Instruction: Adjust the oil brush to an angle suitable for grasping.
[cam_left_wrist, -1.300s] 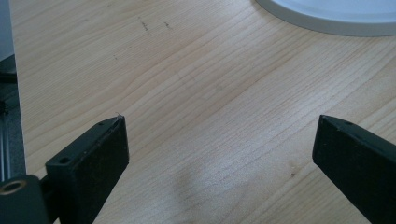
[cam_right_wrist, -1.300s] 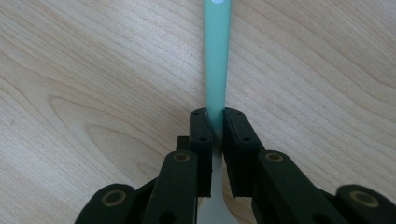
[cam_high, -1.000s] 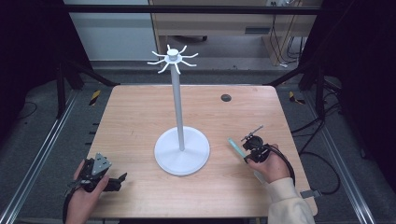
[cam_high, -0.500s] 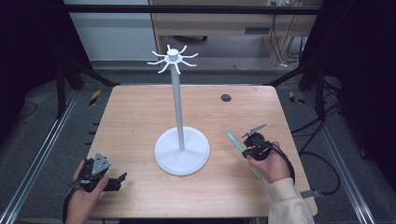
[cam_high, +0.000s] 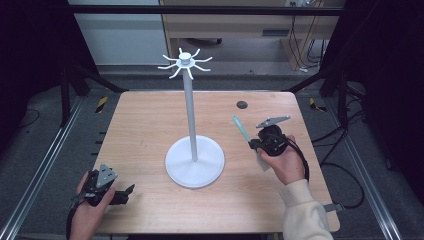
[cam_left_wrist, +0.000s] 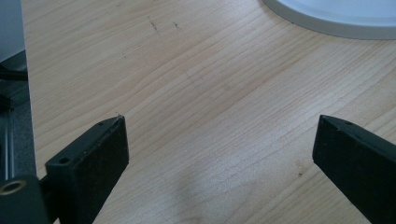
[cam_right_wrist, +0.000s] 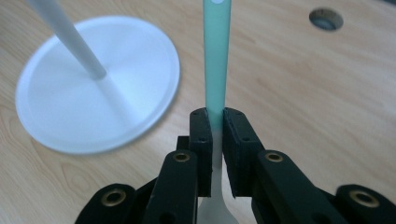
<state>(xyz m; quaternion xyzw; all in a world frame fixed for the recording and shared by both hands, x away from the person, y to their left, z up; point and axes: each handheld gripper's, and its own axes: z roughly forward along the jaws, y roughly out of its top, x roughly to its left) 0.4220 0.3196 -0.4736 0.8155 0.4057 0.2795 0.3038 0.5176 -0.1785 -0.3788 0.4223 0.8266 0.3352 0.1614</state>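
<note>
Between the right gripper's (cam_right_wrist: 215, 122) clamped jaws sits a green-handled utensil (cam_right_wrist: 217, 56), lifted off the table (cam_high: 150, 125) beside the white hook stand (cam_high: 192, 115). Carrying step, probably; next, its handle hole must meet a hook. Left gripper (cam_left_wrist: 219, 135) rests open.

No readable text, labels, brands or numbers anywhere — table, stand and gripped utensil are all unmarked. Only sign-like marks — yellow-black hazard stripes on the floor at 9 and 3 o'clock.
</note>
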